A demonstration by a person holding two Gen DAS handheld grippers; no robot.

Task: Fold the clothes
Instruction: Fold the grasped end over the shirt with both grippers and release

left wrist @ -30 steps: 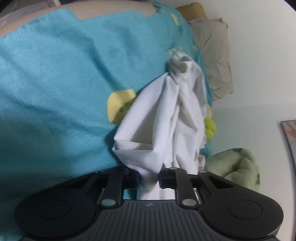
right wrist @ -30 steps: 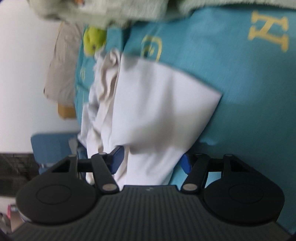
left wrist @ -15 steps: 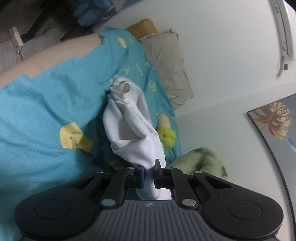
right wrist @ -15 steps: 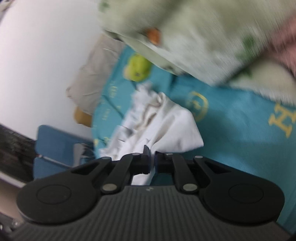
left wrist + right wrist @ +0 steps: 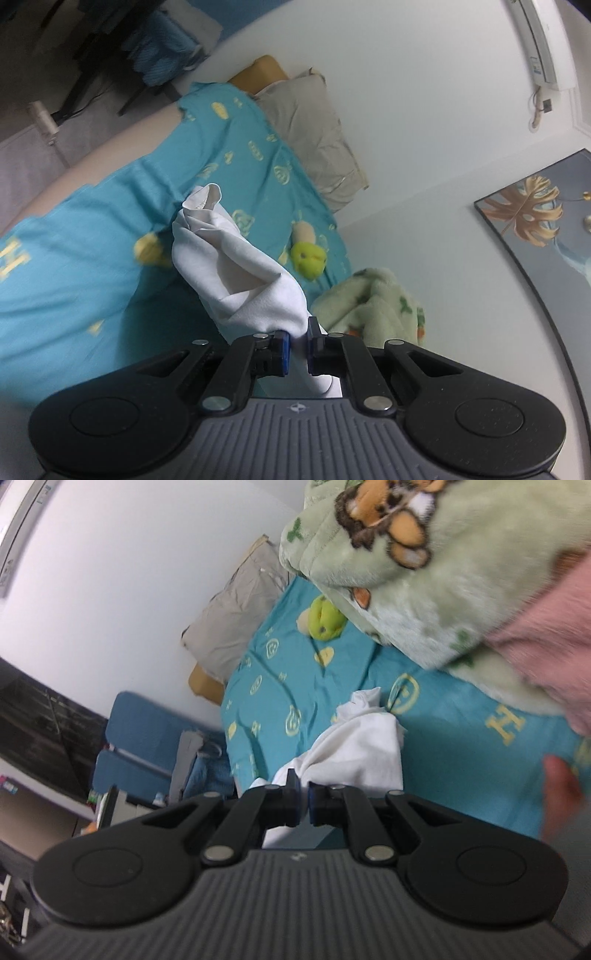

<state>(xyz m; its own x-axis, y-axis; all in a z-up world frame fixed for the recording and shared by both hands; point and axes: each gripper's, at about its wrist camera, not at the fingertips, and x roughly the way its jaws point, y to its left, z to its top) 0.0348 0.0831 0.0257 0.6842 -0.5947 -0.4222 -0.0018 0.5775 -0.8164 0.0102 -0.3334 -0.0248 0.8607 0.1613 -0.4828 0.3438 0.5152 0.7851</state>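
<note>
Now both claws, left claw (image 5: pixel 298 345) and right claw (image 5: pixel 303 805), are clamped on the white garment (image 5: pixel 236 273), lifted off the bed (image 5: pixel 74 266); the right one was apart before.

Right gripper (image 5: pixel 303 805) clamped now on white garment (image 5: pixel 362 753), jaws wide apart a second ago. Left gripper (image 5: pixel 298 349) pinched tighter on cloth. Garment (image 5: pixel 236 273) lifted off teal sheet (image 5: pixel 92 258), bunched, hanging. Both views pulled back, up.

Plain white garment (image 5: pixel 236 273) — teal bedsheet (image 5: pixel 92 266) with yellow motifs — pale green bear-print blanket (image 5: pixel 388 554).
</note>
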